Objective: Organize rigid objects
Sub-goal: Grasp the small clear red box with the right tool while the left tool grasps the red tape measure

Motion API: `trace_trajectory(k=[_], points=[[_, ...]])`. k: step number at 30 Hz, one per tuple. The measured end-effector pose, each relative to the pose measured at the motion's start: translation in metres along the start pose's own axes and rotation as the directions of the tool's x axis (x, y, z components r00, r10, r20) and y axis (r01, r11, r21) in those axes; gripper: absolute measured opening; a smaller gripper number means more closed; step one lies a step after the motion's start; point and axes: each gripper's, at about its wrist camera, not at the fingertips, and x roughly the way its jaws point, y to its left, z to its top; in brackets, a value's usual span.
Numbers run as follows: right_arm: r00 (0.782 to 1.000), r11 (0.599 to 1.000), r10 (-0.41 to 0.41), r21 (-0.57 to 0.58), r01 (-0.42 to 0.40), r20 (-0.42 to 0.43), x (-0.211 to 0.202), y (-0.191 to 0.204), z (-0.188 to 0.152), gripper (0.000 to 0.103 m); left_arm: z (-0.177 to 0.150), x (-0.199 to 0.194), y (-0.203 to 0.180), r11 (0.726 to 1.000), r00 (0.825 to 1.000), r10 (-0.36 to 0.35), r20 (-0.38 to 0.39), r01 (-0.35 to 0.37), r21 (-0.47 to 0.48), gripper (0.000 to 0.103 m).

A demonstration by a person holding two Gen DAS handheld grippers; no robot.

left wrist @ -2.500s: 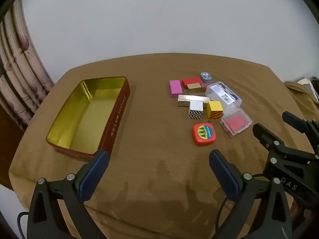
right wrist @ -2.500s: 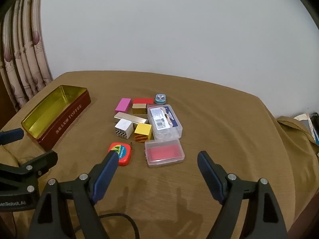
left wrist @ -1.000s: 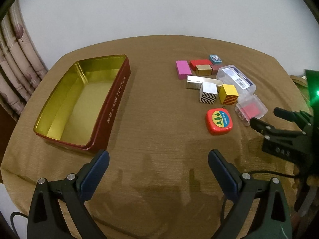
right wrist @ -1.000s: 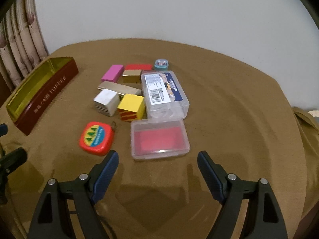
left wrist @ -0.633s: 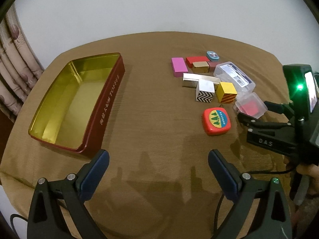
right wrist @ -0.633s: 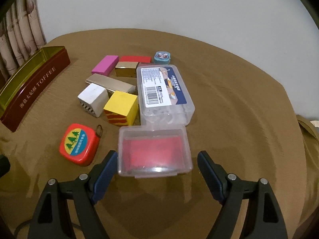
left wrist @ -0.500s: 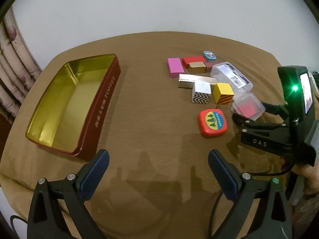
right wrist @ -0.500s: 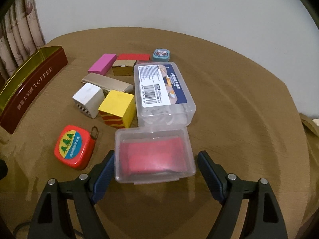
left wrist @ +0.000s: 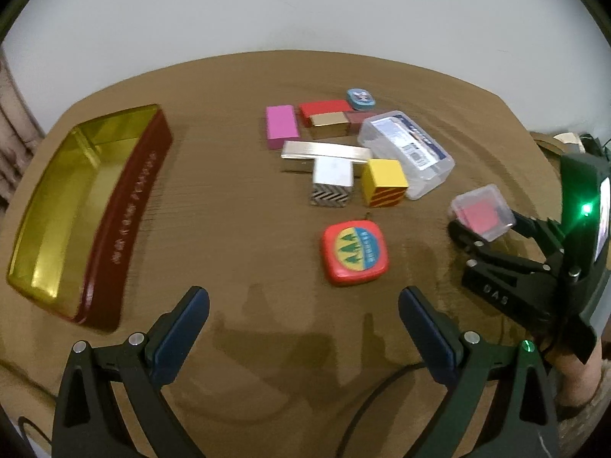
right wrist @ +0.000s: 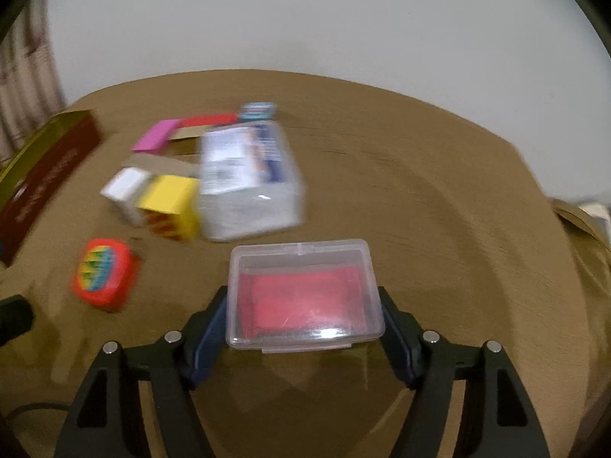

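Note:
My right gripper point(right wrist: 303, 324) is shut on a small clear plastic box with a red insert point(right wrist: 303, 294) and holds it above the brown tablecloth; it also shows in the left wrist view point(left wrist: 482, 213). My left gripper point(left wrist: 303, 316) is open and empty, low over the cloth near the front edge. A red and gold open tin point(left wrist: 80, 206) lies at the left. A red tape measure point(left wrist: 355, 252) lies just beyond my left gripper. A yellow block point(left wrist: 383, 181), a chevron block point(left wrist: 331, 183) and a larger clear box point(left wrist: 406, 152) lie behind it.
A pink block point(left wrist: 280, 126), a red block point(left wrist: 324, 108), a gold block point(left wrist: 329, 122), a long metallic bar point(left wrist: 324, 150) and a small blue tin point(left wrist: 361, 98) lie at the back of the cluster. A curtain point(right wrist: 23, 87) hangs at the left. The table edge drops at the right.
My right gripper has closed on the small clear box with the red insert and lifted it away from the cluster. My left gripper has stayed open and shifted slightly.

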Motion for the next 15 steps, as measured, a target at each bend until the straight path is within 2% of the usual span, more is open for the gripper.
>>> trace_trajectory(k=[2, 4, 13, 15], points=[[0.999, 0.998, -0.040, 0.049, 0.040, -0.001, 0.004, -0.012, -0.001, 0.073, 0.004, 0.006, -0.006, 1.000, 1.000, -0.014, -0.014, 0.014, 0.005, 0.099], [1.000, 0.995, -0.029, 0.092, 0.029, 0.001, 0.005, -0.023, -0.003, 0.073, 0.008, 0.013, -0.011, 1.000, 0.999, -0.028, -0.025, 0.028, 0.000, 0.099], [1.000, 0.995, -0.015, 0.104, 0.013, 0.017, 0.000, -0.029, -0.009, 0.074, 0.023, 0.042, -0.027, 1.000, 0.997, -0.015, -0.077, 0.013, -0.024, 0.098], [1.000, 0.995, -0.016, 0.102, 0.014, 0.017, -0.001, -0.027, -0.009, 0.075, 0.024, 0.049, -0.027, 0.999, 0.995, -0.018, -0.094, 0.015, -0.033, 0.094]])
